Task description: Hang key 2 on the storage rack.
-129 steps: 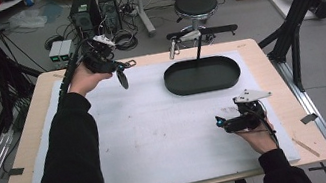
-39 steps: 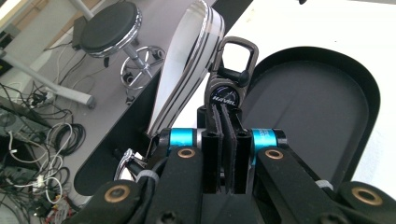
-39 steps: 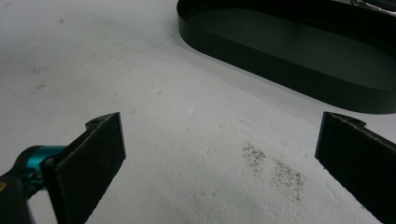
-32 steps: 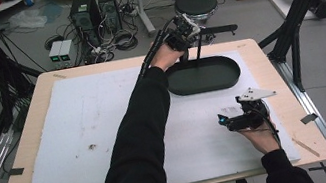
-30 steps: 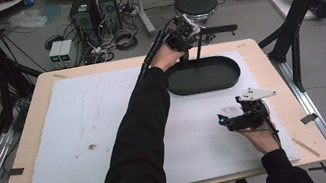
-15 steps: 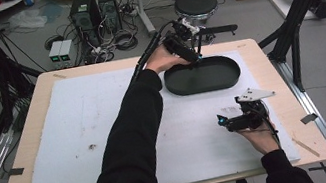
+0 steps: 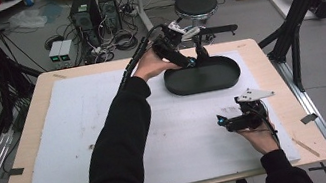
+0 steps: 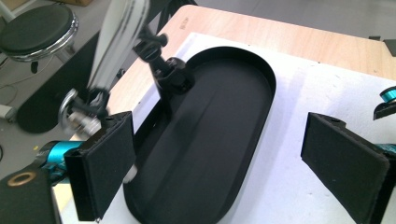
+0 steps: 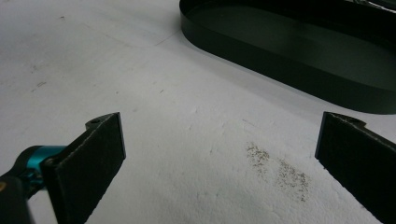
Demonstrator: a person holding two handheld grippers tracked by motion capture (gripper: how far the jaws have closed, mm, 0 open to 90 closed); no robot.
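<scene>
Left gripper (image 7: 192, 61): jaws just opened, empty, over black tray's (image 7: 230, 79) far rim.
Stand (image 8: 170, 81): upright inside tray, just ahead.
Right gripper (image 7: 221, 123): open, on white mat (image 7: 58, 140).

A: Even, soft overhead light across the white mat (image 7: 58, 140) in the high view, no hard shadows, only a faint one under the black tray (image 7: 202, 75).

B: Left gripper view is smeared: the silver bar (image 8: 116, 42) and clamp (image 8: 170, 77) blur, and near pads go soft.

A: Right gripper view is sharper mid-mat, with a dull sheen on the tray's floor; its far rim falls out of focus.
</scene>
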